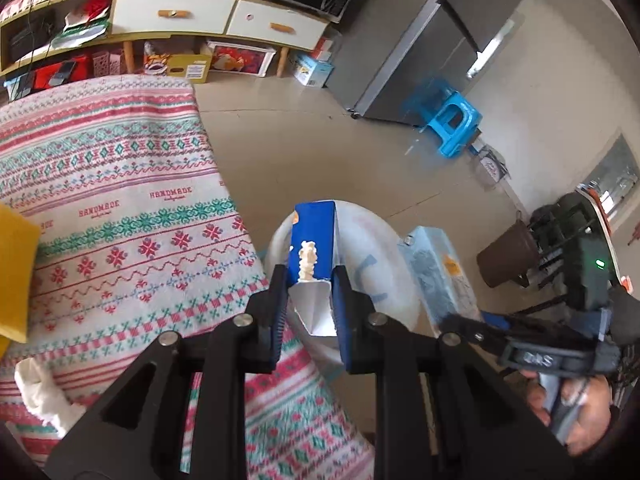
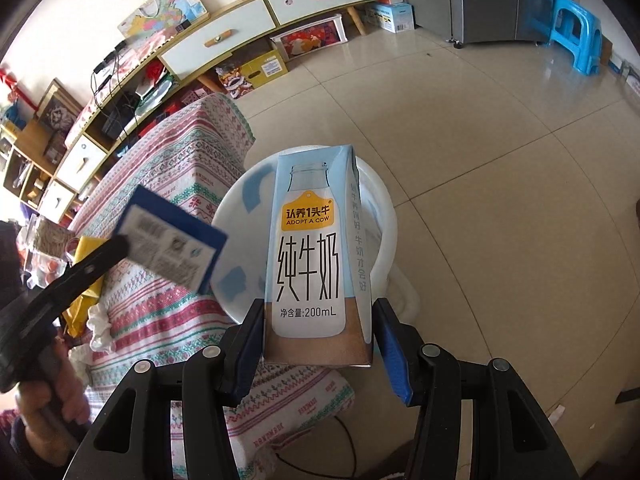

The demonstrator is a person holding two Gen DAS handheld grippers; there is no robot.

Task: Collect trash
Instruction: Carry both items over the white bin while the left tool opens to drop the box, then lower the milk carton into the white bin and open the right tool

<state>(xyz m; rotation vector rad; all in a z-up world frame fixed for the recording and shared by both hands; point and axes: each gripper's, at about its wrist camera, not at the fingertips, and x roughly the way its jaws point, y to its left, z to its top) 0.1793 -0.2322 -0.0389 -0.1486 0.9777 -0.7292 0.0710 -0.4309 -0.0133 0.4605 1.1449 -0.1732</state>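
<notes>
**Two cartons held over a white bin beside a patterned table**

The left gripper (image 1: 310, 280) holds a dark blue carton (image 1: 314, 240), its jaws drawn narrow and pressing the carton's sides near the folded white end, the box tilted above the white bin (image 1: 384, 264); from the right wrist view the same carton (image 2: 172, 240) shows blurred, barcode side up, over the edge of the table cloth (image 2: 168, 168). The right gripper (image 2: 318, 320) clamps a pale blue milk carton (image 2: 312, 256) about half open, pads on both lower sides, the carton upright in the view and printed "ADOPT A COW"; it hangs directly above the bin's round rim (image 2: 384, 216), which stands on the tiled floor (image 2: 500, 200) just beside the table. A yellow item (image 1: 16, 276) and crumpled white tissue (image 1: 44, 396) lie on the cloth; a blue stool (image 1: 452, 124) stands well apart near a grey refrigerator (image 1: 432, 52); a hand (image 1: 580, 412) grips the right tool's handle.
</notes>
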